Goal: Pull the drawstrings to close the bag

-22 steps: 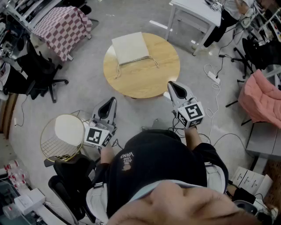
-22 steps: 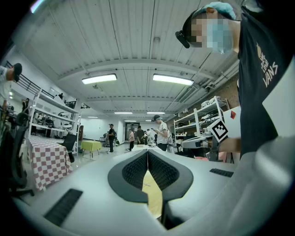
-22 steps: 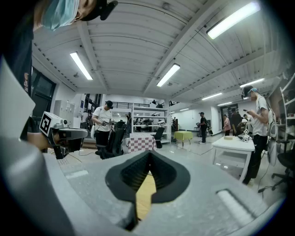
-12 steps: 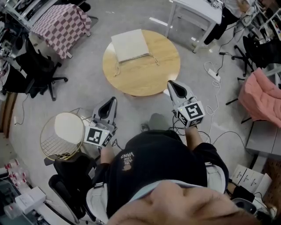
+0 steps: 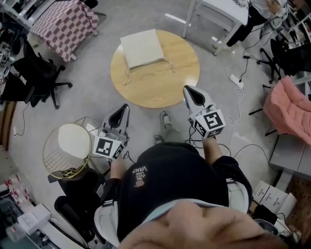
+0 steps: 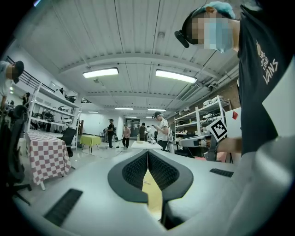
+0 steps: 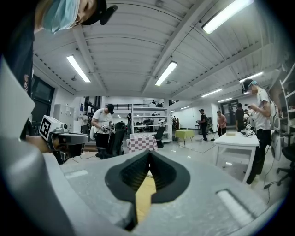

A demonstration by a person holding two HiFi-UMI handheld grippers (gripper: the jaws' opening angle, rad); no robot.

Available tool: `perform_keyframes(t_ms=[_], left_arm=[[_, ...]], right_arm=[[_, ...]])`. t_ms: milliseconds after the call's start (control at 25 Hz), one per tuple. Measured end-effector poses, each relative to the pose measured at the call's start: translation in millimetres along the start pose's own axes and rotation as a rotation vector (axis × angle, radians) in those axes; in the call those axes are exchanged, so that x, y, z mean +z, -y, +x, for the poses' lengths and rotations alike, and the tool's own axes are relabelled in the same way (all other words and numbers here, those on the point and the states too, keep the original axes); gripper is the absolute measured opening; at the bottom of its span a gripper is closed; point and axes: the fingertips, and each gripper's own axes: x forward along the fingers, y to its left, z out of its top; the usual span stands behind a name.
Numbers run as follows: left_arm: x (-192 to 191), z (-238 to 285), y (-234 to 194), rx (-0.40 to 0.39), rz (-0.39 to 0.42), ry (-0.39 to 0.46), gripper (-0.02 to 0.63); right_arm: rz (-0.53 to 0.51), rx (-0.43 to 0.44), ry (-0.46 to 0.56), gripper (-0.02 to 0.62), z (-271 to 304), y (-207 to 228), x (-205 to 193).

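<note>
A cream drawstring bag (image 5: pixel 142 48) lies flat on the far part of a round wooden table (image 5: pixel 160 85), its two cords (image 5: pixel 128 76) trailing toward me at its near corners. My left gripper (image 5: pixel 122 110) is held short of the table's near left edge, jaws shut with nothing between them. At the table's near right edge my right gripper (image 5: pixel 189 92) is also shut and empty. Both gripper views look level across the room; a sliver of the tabletop (image 6: pixel 152 191) shows through the left gripper (image 6: pixel 147 153), and the right gripper (image 7: pixel 148 162) shows the same tabletop (image 7: pixel 145 193).
A wire basket (image 5: pixel 67 151) stands on the floor at my left, beside a black office chair (image 5: pixel 39 80). A checkered cloth covers a table (image 5: pixel 65 24) at far left. A white table (image 5: pixel 218 12), floor cables (image 5: pixel 235 85) and a pink cloth (image 5: pixel 290 109) are on the right. People stand in the background.
I have stepped toward the round table, so both grippers are nearer its near edge. A shoe now shows on the floor between them. The jaws stayed shut.
</note>
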Motion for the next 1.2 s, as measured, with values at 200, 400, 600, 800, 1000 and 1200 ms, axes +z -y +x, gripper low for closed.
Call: perform_keyframes(t_ms=[200,400,600,800,1000,1200], left_arm=[[-3.9,32.7,-12.8,-0.001,0.004,-0.010,0.000],[-6.8,64.5,-26.0,0.007,0.014,-0.014,0.000],[-7.3,96.3,-44.8,0.025,0.006,-0.017,0.000],[-10.0,124.4,-57.5,0.044,0.010,-0.029,0.000],[-8.8,148.7,-73.4,0.076,0.007,-0.026,0.000],[-12.5,171.3,-82.4,0.096,0.004,-0.028,0.000]], right_arm=[[0.013,0.008,0.009,-0.002,24.5,22.3,0.6],[0.020,0.017,0.005,-0.002,47.7,48.6,-2.6],[0.021,0.041,0.006,-0.002,78.9,72.5,1.0],[0.026,0.065,0.001,-0.002,104.9,95.6,0.7],[0.019,0.096,0.003,-0.002,130.4,116.4,5.2],[0.013,0.126,0.005,-0.002,149.4,135.4,6.6]])
